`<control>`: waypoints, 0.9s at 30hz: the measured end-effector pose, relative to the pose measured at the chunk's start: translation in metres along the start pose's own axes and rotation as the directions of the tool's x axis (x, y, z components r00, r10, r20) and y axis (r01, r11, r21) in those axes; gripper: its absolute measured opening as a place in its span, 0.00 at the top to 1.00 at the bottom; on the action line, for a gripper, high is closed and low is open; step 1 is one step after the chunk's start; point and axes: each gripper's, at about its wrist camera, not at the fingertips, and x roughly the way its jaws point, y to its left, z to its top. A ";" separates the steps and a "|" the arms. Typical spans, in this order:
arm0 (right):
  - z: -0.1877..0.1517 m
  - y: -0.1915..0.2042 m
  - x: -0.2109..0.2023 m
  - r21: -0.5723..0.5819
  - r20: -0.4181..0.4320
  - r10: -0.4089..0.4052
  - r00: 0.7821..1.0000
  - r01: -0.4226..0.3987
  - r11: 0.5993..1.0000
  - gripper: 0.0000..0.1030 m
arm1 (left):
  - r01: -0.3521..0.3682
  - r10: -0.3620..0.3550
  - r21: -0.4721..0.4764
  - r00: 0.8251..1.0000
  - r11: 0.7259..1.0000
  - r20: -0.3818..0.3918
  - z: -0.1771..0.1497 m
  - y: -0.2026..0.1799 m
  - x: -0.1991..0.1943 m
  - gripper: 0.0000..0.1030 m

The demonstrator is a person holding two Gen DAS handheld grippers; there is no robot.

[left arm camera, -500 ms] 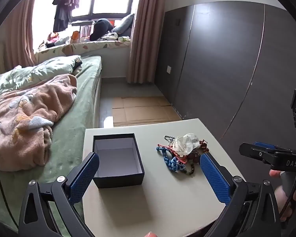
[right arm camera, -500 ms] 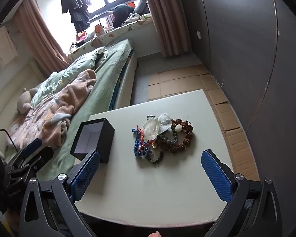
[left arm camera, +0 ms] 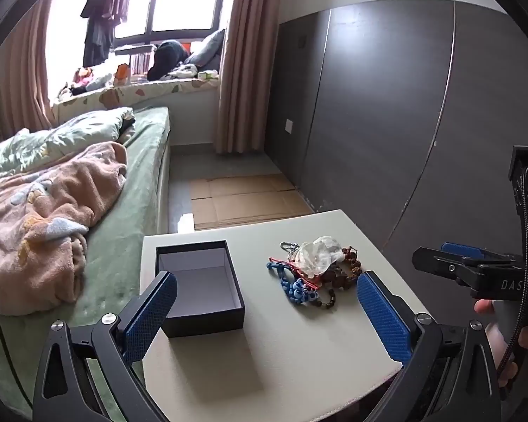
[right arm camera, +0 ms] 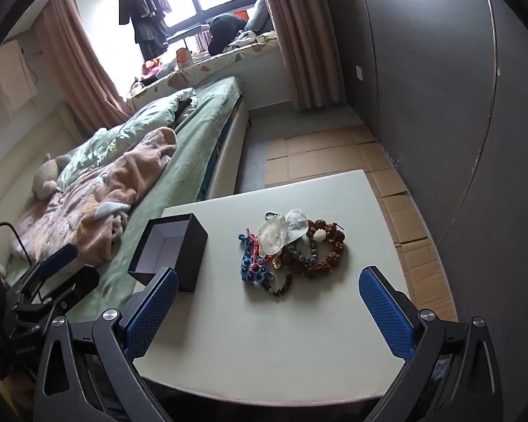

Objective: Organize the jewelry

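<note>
A pile of jewelry [left arm camera: 313, 270] lies on the white table [left arm camera: 299, 351]: brown bead bracelets, blue and red knotted cords, dark beads and a clear plastic pouch on top. To its left stands an open black box [left arm camera: 200, 281] with a pale, empty inside. My left gripper [left arm camera: 265, 281] hovers open over the near table edge, one finger in front of the box, the other beside the pile. In the right wrist view the jewelry [right arm camera: 292, 246] and box [right arm camera: 169, 246] sit ahead of my right gripper [right arm camera: 269, 276], also open and empty. Each gripper shows at the other view's edge.
A bed [right arm camera: 179, 161] with a green sheet and a pink blanket [left arm camera: 52, 218] runs along the table's left side. A dark wardrobe wall [left arm camera: 387, 123] stands to the right. Flattened cardboard [right arm camera: 316, 154] covers the floor beyond the table. A hand [left arm camera: 492, 320] holds the right gripper's handle.
</note>
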 end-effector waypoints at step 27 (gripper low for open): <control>-0.001 0.000 0.000 -0.022 0.023 -0.030 0.999 0.031 0.999 0.00 | 0.021 -0.021 -0.008 1.000 1.000 -0.008 -0.003 0.001 0.002 0.01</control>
